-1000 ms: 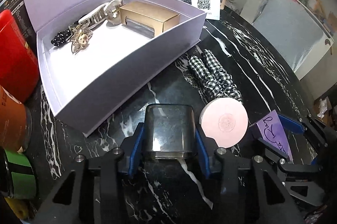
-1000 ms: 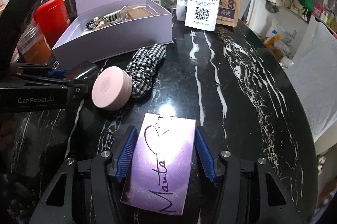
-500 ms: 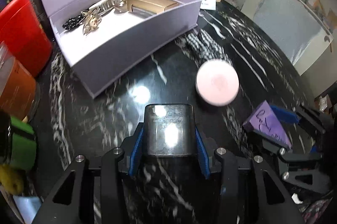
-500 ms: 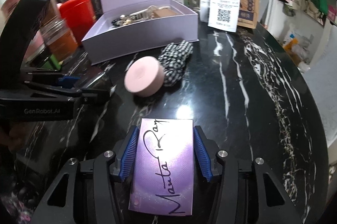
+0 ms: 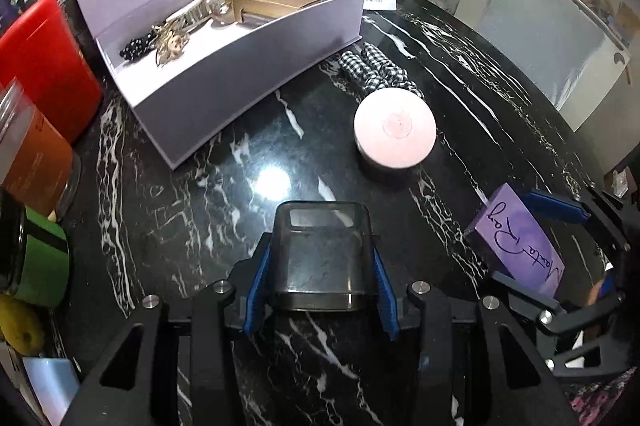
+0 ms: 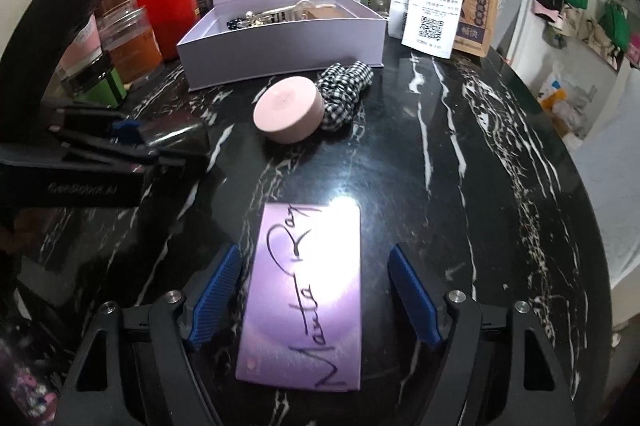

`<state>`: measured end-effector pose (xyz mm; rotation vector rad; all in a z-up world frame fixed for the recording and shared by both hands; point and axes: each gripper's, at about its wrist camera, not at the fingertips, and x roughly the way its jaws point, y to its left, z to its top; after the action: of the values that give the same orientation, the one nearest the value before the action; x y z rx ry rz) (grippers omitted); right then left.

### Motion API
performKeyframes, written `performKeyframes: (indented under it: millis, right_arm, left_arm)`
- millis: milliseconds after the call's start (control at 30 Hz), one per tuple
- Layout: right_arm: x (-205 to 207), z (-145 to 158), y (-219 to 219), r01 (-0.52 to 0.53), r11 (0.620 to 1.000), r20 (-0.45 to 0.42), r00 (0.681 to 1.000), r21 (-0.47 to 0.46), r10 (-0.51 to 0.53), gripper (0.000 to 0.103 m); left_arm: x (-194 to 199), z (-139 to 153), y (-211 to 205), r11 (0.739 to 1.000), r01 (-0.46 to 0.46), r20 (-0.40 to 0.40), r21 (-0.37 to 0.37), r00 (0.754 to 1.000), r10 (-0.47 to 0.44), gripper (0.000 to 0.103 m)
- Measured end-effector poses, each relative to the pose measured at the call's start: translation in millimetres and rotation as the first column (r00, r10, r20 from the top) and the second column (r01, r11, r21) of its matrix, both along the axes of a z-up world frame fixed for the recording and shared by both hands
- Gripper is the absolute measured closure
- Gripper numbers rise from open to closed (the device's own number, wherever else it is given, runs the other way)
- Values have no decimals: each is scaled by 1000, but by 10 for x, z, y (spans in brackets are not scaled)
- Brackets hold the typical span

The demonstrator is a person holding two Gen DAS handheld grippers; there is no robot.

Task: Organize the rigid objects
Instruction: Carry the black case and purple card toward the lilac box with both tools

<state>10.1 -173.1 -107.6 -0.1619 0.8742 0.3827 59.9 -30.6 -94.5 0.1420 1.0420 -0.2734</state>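
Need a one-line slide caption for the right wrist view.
Right gripper jaws opening around the purple card box on the black marble table.

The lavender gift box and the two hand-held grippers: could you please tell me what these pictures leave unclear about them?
- Lavender gift box, right wrist view: its front wall hides most of the floor inside.
- Dark translucent case, left wrist view: contents unreadable through the tinted plastic; left hand-held gripper covers its sides.
- Purple card, right wrist view: between the opening jaws of the right hand-held gripper; underside hidden.

We are reading "Manta Ray" handwritten across the purple box (image 6: pixel 304 298) and "GenRobot.AI" (faintly) on the left gripper (image 6: pixel 172 142) body.
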Motion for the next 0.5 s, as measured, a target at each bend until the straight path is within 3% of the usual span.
performKeyframes:
  millis: [133,233,500]
  right_arm:
    - [-54,-11,-25,13,1000,19,1000,-19,-13,29]
    - [-64,6,-49,25,1000,32,999,-11,-25,51]
    - [52,43,-59,16,999,-1,1000,43,-16,51]
  left_arm:
    - [6,-10,-24,1000,1,20,8,1000,-1,58]
    - [10,-11,-17,1000,-8,25,0,1000,8,58]
    - [46,8,34,999,-31,-16,-42,999,31,59]
